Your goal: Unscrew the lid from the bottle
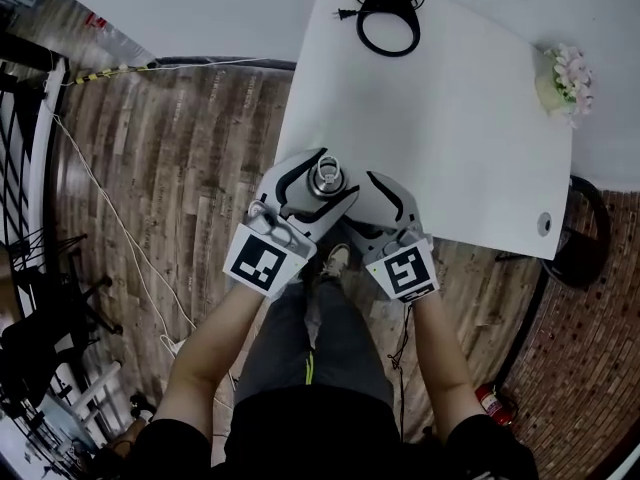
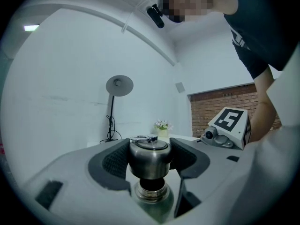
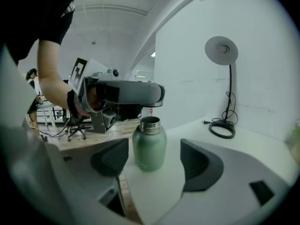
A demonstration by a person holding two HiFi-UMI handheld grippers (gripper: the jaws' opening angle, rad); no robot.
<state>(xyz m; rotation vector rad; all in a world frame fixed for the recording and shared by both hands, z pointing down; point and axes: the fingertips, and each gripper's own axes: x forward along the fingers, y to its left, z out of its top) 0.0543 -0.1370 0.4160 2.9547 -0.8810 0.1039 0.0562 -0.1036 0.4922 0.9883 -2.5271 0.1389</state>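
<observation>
A green bottle (image 3: 150, 146) with a bare steel neck stands on the white table (image 1: 450, 138) close to its front edge. Its steel lid (image 2: 149, 159) is off the neck and sits a little above the bottle's threaded neck (image 2: 150, 191), with a gap between them. My left gripper (image 2: 149, 156) is shut on the lid, one pad on each side. In the head view the lid (image 1: 326, 176) shows between the left gripper's fingers (image 1: 290, 183). My right gripper (image 3: 154, 161) stands open around the bottle's body, with a gap on both sides.
A desk lamp (image 1: 388, 18) with a coiled black cable sits at the table's far side, and a small flower pot (image 1: 563, 80) at the far right. Wooden floor (image 1: 180, 168) lies left of the table. A black chair (image 1: 585, 238) stands at the right.
</observation>
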